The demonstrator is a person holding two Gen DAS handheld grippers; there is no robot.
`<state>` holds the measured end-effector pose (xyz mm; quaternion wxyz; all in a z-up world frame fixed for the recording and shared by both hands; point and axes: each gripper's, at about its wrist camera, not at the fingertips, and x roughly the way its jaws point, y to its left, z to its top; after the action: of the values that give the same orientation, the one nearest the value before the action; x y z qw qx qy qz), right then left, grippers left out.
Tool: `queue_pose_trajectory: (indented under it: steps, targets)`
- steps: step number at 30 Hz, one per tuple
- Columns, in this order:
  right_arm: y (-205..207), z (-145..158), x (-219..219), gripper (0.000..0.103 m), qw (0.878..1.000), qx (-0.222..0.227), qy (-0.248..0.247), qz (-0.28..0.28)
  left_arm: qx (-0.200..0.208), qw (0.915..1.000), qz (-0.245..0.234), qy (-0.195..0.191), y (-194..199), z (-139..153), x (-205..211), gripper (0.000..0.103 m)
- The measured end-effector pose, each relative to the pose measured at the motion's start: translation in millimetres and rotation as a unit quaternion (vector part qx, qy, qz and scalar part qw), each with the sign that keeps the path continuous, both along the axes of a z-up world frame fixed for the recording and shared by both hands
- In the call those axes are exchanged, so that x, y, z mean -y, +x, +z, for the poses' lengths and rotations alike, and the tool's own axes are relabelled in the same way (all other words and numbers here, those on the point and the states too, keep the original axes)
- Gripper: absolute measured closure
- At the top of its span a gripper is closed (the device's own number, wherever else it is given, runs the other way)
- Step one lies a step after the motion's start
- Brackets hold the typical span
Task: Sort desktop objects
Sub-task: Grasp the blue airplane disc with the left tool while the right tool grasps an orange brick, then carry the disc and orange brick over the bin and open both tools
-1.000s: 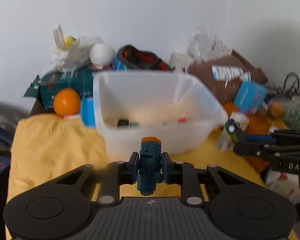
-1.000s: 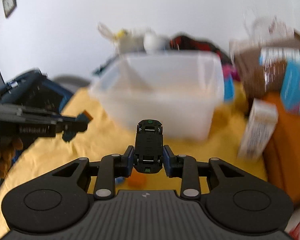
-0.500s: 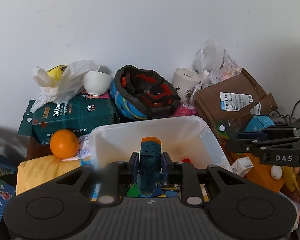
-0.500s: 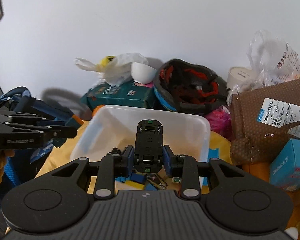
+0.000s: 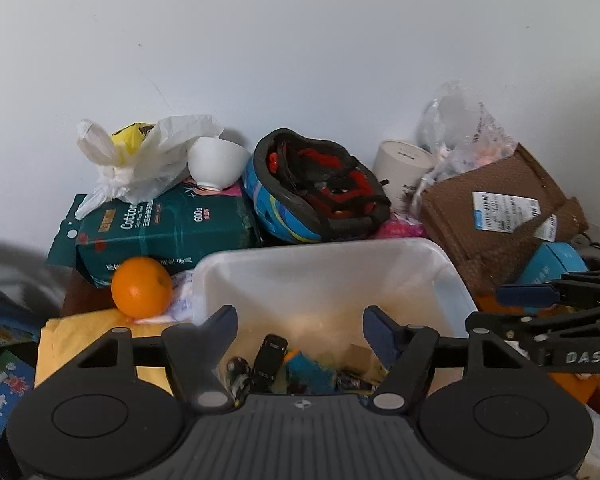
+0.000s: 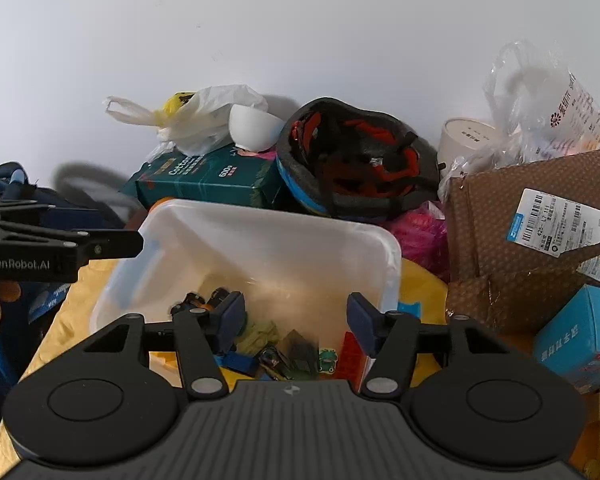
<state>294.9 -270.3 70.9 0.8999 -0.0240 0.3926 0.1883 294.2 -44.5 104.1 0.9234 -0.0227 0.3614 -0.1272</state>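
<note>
A translucent plastic bin (image 5: 324, 268) stands on a yellow cloth (image 5: 84, 332); it also shows in the right wrist view (image 6: 268, 240). Several small toys lie in its bottom, among them a black toy car (image 5: 271, 357) and a blue and orange toy (image 5: 310, 368). My left gripper (image 5: 300, 334) is open and empty above the bin's near side. My right gripper (image 6: 296, 316) is open and empty above the bin too. Each gripper shows from the side in the other's view, the right one (image 5: 540, 300) and the left one (image 6: 80, 244).
Behind the bin lie a green tissue pack (image 5: 168, 232), a white bowl (image 5: 214, 166), a plastic bag (image 5: 140, 160), a bike helmet (image 5: 320, 192), a white cup (image 5: 402, 172) and a brown parcel (image 5: 496, 216). An orange (image 5: 142, 293) sits left. A blue box (image 6: 580, 336) sits right.
Both grippers have opened over the bin. The blue and orange toy and the black toy car have left the jaws and now lie in the bin.
</note>
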Motion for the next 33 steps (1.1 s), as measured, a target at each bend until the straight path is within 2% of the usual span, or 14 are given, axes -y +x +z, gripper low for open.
queue_pose_trajectory:
  steps: [3, 5, 7, 9, 10, 11, 14, 17, 20, 23, 26, 27, 30, 33]
  targets:
    - [-23, -2, 7, 0.043, 1.0, 0.012, 0.025, 0.01, 0.019, 0.9995, -0.024, 0.0, -38, -19, -5, 0.03]
    - [-47, -9, 8, 0.043, 0.999, 0.021, 0.033, 0.024, 0.026, 0.9987, -0.038, 0.02, -66, -42, -3, 0.03]
    - [-75, -31, 5, 0.044, 0.999, 0.016, 0.027, 0.043, 0.027, 0.9975, -0.049, 0.044, -93, -72, 2, 0.03]
    - [-97, -61, 0, 0.046, 0.999, 0.001, 0.013, 0.047, -0.005, 0.9968, -0.058, 0.055, -114, -109, 8, 0.031]
    - [-106, -79, -3, 0.052, 0.999, -0.012, 0.007, 0.051, -0.02, 0.9962, -0.06, 0.059, -118, -122, 11, 0.032]
    - [-113, -95, -7, 0.053, 0.998, -0.023, 0.0, 0.05, -0.035, 0.9951, -0.067, 0.064, -123, -137, 15, 0.034]
    - [-128, -132, -21, 0.055, 0.997, -0.048, -0.014, 0.056, -0.054, 0.992, -0.081, 0.081, -132, -166, 28, 0.034]
    - [-132, -151, -30, 0.054, 0.997, -0.062, -0.005, 0.049, -0.057, 0.9915, -0.087, 0.079, -131, -175, 34, 0.034]
    - [-130, -157, -39, 0.055, 0.996, -0.069, 0.003, 0.054, -0.054, 0.991, -0.092, 0.081, -127, -180, 38, 0.035]
    - [-126, -162, -47, 0.055, 0.996, -0.071, 0.001, 0.057, -0.06, 0.9897, -0.097, 0.087, -125, -189, 38, 0.049]
    - [-125, -170, -54, 0.055, 0.995, -0.08, -0.011, 0.057, -0.06, 0.991, -0.093, 0.075, -125, -190, 39, 0.058]
    - [-123, -171, -56, 0.062, 0.995, -0.082, -0.012, 0.055, -0.059, 0.9911, -0.094, 0.073, -125, -190, 39, 0.061]
    - [-119, -175, -50, 0.065, 0.994, -0.098, -0.001, 0.051, -0.056, 0.9924, -0.089, 0.064, -126, -188, 34, 0.062]
    - [-120, -170, -42, 0.065, 0.995, -0.087, 0.011, 0.043, -0.048, 0.9932, -0.085, 0.063, -129, -183, 25, 0.062]
